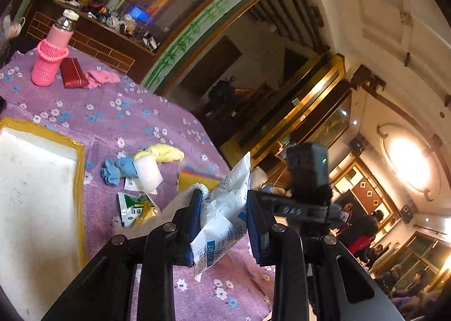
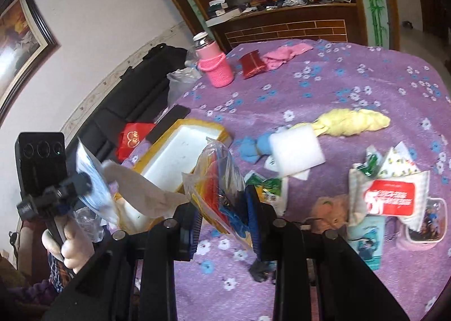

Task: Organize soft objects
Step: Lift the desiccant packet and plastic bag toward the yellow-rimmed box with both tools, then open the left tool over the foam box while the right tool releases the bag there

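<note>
My left gripper (image 1: 224, 197) is shut on a white plastic packet with blue print (image 1: 222, 219), held above the purple flowered tablecloth (image 1: 118, 112). A pale cloth (image 1: 180, 202) hangs beside the packet; whether it is gripped too I cannot tell. In the right wrist view a hand holds that left gripper (image 2: 80, 182) at the far left, over the white foam box with yellow taped edges (image 2: 183, 157). My right gripper (image 2: 222, 202) is shut on a clear plastic bag of red, yellow and blue pieces (image 2: 217, 180), raised off the cloth.
On the cloth lie a yellow twisted cloth (image 2: 355, 122), a blue sock (image 2: 251, 149), a white foam block (image 2: 296, 150) and green packets (image 2: 267, 185). A pink-sleeved bottle (image 2: 214, 64), a red pouch (image 2: 252, 63) and a pink cloth (image 2: 284, 53) sit far back. Red-and-white packet and cards lie right (image 2: 389, 199).
</note>
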A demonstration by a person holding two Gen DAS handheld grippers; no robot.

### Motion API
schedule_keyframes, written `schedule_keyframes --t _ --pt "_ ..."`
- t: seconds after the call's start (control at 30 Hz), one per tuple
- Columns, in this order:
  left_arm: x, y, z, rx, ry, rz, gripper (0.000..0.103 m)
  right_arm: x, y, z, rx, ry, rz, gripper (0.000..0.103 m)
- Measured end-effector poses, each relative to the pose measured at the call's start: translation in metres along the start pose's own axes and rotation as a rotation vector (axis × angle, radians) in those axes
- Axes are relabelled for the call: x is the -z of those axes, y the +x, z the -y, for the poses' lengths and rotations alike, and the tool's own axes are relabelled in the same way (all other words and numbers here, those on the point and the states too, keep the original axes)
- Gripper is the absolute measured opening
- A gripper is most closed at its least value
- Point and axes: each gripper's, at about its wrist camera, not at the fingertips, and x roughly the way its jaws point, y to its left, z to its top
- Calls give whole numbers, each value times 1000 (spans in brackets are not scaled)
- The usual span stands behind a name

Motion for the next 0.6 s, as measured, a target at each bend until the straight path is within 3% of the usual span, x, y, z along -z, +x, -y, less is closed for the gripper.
schedule_keyframes --t 0.07,0.13,0.3,0.43,0.47,0.6 --pt "-4 -10 -3 109 -33 10 29 1 3 -5 -44 6 -5 28" --pt "-6 -17 -5 160 -45 8 29 3 5 -10 -117 24 -3 28" --pt "-6 -23 0 254 -56 -15 29 5 2 -25 -259 65 36 28" --pt "-12 -26 11 274 -33 -23 30 10 1 -41 -407 74 40 28" --pt "-15 -25 13 274 -28 -22 30 15 6 -48 -401 53 14 28" --pt "-21 -28 18 272 -29 5 30 33 37 -61 -98 -58 -104 22"
